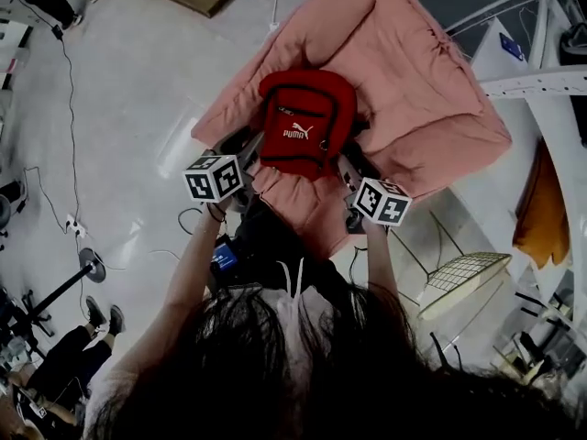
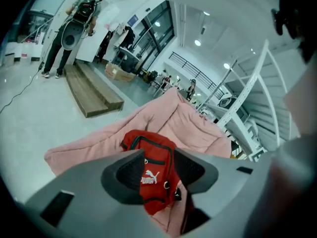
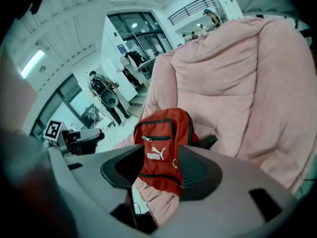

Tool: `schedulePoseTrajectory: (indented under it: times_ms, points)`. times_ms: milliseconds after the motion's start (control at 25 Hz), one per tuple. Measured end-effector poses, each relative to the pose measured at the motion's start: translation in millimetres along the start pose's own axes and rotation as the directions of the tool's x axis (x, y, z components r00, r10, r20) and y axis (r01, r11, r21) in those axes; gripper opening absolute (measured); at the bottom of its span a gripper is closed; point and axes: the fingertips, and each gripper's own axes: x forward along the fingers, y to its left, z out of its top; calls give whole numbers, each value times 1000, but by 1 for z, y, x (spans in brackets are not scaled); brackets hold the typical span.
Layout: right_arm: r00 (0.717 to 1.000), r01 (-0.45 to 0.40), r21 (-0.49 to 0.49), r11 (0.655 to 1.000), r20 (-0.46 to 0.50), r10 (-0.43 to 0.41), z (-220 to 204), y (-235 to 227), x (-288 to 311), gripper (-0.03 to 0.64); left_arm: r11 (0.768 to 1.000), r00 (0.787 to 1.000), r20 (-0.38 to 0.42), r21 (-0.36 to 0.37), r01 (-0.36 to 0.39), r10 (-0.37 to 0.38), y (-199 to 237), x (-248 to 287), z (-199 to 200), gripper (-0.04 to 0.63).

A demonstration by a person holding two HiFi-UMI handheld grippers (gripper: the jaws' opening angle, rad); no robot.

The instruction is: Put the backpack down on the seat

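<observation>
A red backpack (image 1: 305, 122) with a white logo sits upright on a pink cushioned seat (image 1: 413, 71), leaning against its backrest. My left gripper (image 1: 249, 151) is at the bag's lower left and my right gripper (image 1: 351, 174) at its lower right, both near the seat's front edge. In the left gripper view the backpack (image 2: 154, 180) shows through the gap of my open left gripper (image 2: 158, 156), with no pad pressing on it. In the right gripper view the backpack (image 3: 161, 143) likewise stands beyond the spread jaws of my right gripper (image 3: 161, 155), against the pink seat (image 3: 237, 83).
A wooden platform (image 2: 94, 90) lies on the floor to the left, with a person (image 2: 74, 29) standing beyond it. White stair railings (image 2: 247, 98) rise to the right. A wire basket (image 1: 463, 278) and an orange cloth (image 1: 541, 209) are at the right, and cables (image 1: 55, 218) lie at the left.
</observation>
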Motion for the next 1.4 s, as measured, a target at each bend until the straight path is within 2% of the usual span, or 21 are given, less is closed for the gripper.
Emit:
schedulePoseTrajectory:
  times_ms: [80, 200, 360, 520, 680, 960, 1160, 1400]
  points:
    - [998, -31, 3, 1000, 46, 31, 1, 13, -26, 218, 999, 999, 36, 21, 25, -26, -23, -21, 6, 187]
    - [991, -86, -2, 996, 103, 86, 2, 33, -62, 218, 993, 997, 65, 106, 44, -51, -58, -49, 10, 187]
    - [973, -154, -39, 987, 170, 159, 4, 59, -101, 218, 973, 991, 105, 225, 56, -81, -100, -83, 12, 187]
    - [956, -191, -106, 976, 204, 210, -1, 81, -137, 213, 950, 987, 128, 305, 58, -101, -134, -116, 4, 187]
    - [944, -210, -193, 958, 216, 250, -7, 101, -160, 178, 925, 987, 133, 378, 36, -92, -157, -141, -12, 178]
    - [924, -275, -251, 928, 198, 327, -19, 131, -177, 123, 942, 988, 122, 331, 55, -100, -176, -171, -42, 124]
    - [913, -319, -289, 903, 160, 374, -24, 150, -165, 95, 936, 991, 112, 349, 31, -74, -174, -183, -48, 109]
    - [899, -344, -329, 879, 153, 410, -36, 185, -168, 80, 934, 991, 112, 356, 34, -79, -172, -218, -61, 103]
